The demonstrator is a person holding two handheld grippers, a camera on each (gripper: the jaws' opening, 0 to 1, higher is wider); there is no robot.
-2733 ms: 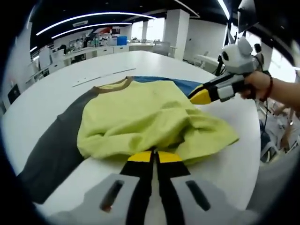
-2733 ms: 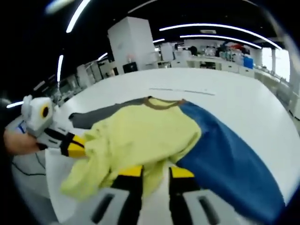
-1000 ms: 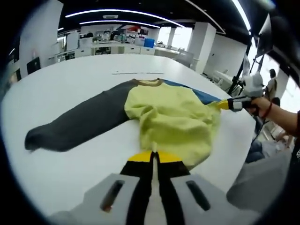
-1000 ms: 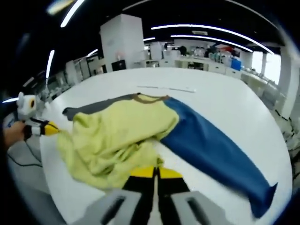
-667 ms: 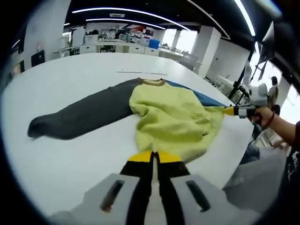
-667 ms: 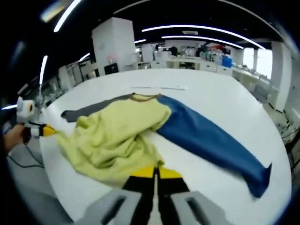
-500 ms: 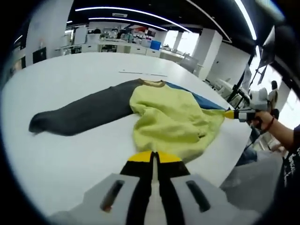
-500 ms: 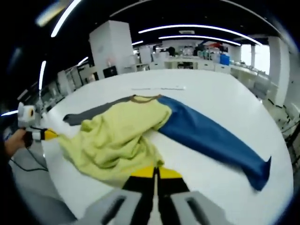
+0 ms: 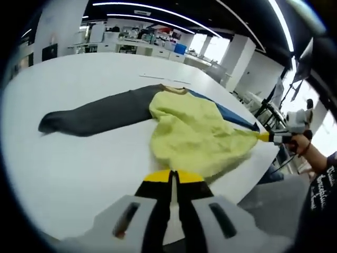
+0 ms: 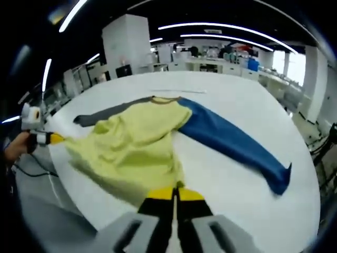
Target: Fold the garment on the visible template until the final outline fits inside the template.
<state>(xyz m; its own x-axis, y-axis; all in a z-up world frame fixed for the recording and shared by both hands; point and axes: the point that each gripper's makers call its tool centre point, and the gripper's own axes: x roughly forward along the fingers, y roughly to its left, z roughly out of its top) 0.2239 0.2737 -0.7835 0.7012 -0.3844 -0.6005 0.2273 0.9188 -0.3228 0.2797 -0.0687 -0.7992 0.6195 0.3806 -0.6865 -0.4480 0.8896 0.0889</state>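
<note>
White round table (image 9: 79,174) in open-plan office. Sweatshirt (image 9: 195,132) lies just ahead of both grippers: yellow-green body rumpled, grey sleeve (image 9: 95,113) and blue sleeve (image 10: 231,142) spread flat, brown collar at far side. Left gripper (image 9: 172,176) and right gripper (image 10: 175,194), jaws closed, each pinch a hem corner, stretching it.

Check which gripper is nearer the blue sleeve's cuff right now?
Right. The right gripper grips the yellow body's hem on the side where the blue sleeve runs out to its cuff. The left gripper holds the hem on the grey sleeve side, farther off.
</note>
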